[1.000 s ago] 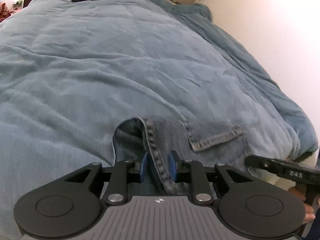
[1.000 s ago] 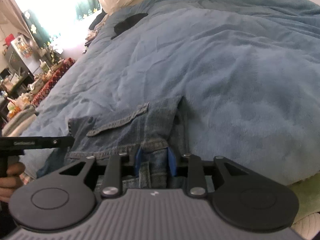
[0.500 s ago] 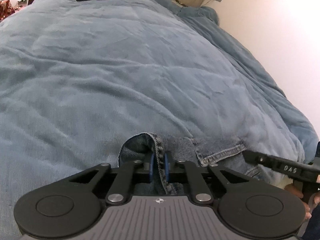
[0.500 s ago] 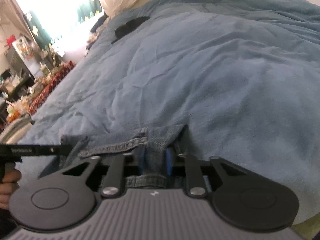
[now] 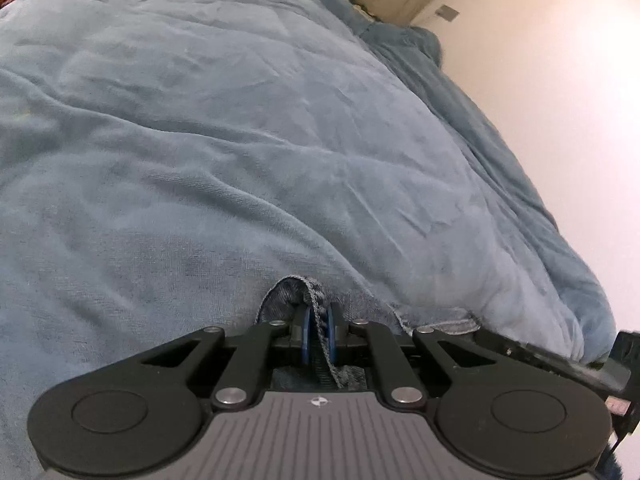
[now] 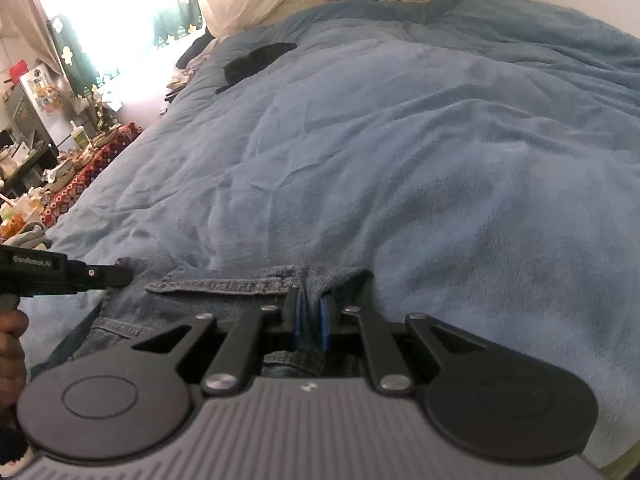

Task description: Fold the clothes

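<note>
I hold denim jeans at the near edge of the bed. My left hand-held gripper and right hand-held gripper have just closed, each clamped on a fold of denim. Likely next: lift both together, evenly.

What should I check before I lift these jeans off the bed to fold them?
1. Left gripper shut on the jeans hem: ok.
2. Right gripper shut on denim fold: ok.
3. Both grips on the same edge: cannot tell.
4. Blanket not pinched in either gripper: ok.
5. Rest of the jeans free to lift: cannot tell, hidden below the grippers.
6. Bed ahead clear up to the dark garment: ok.
</note>
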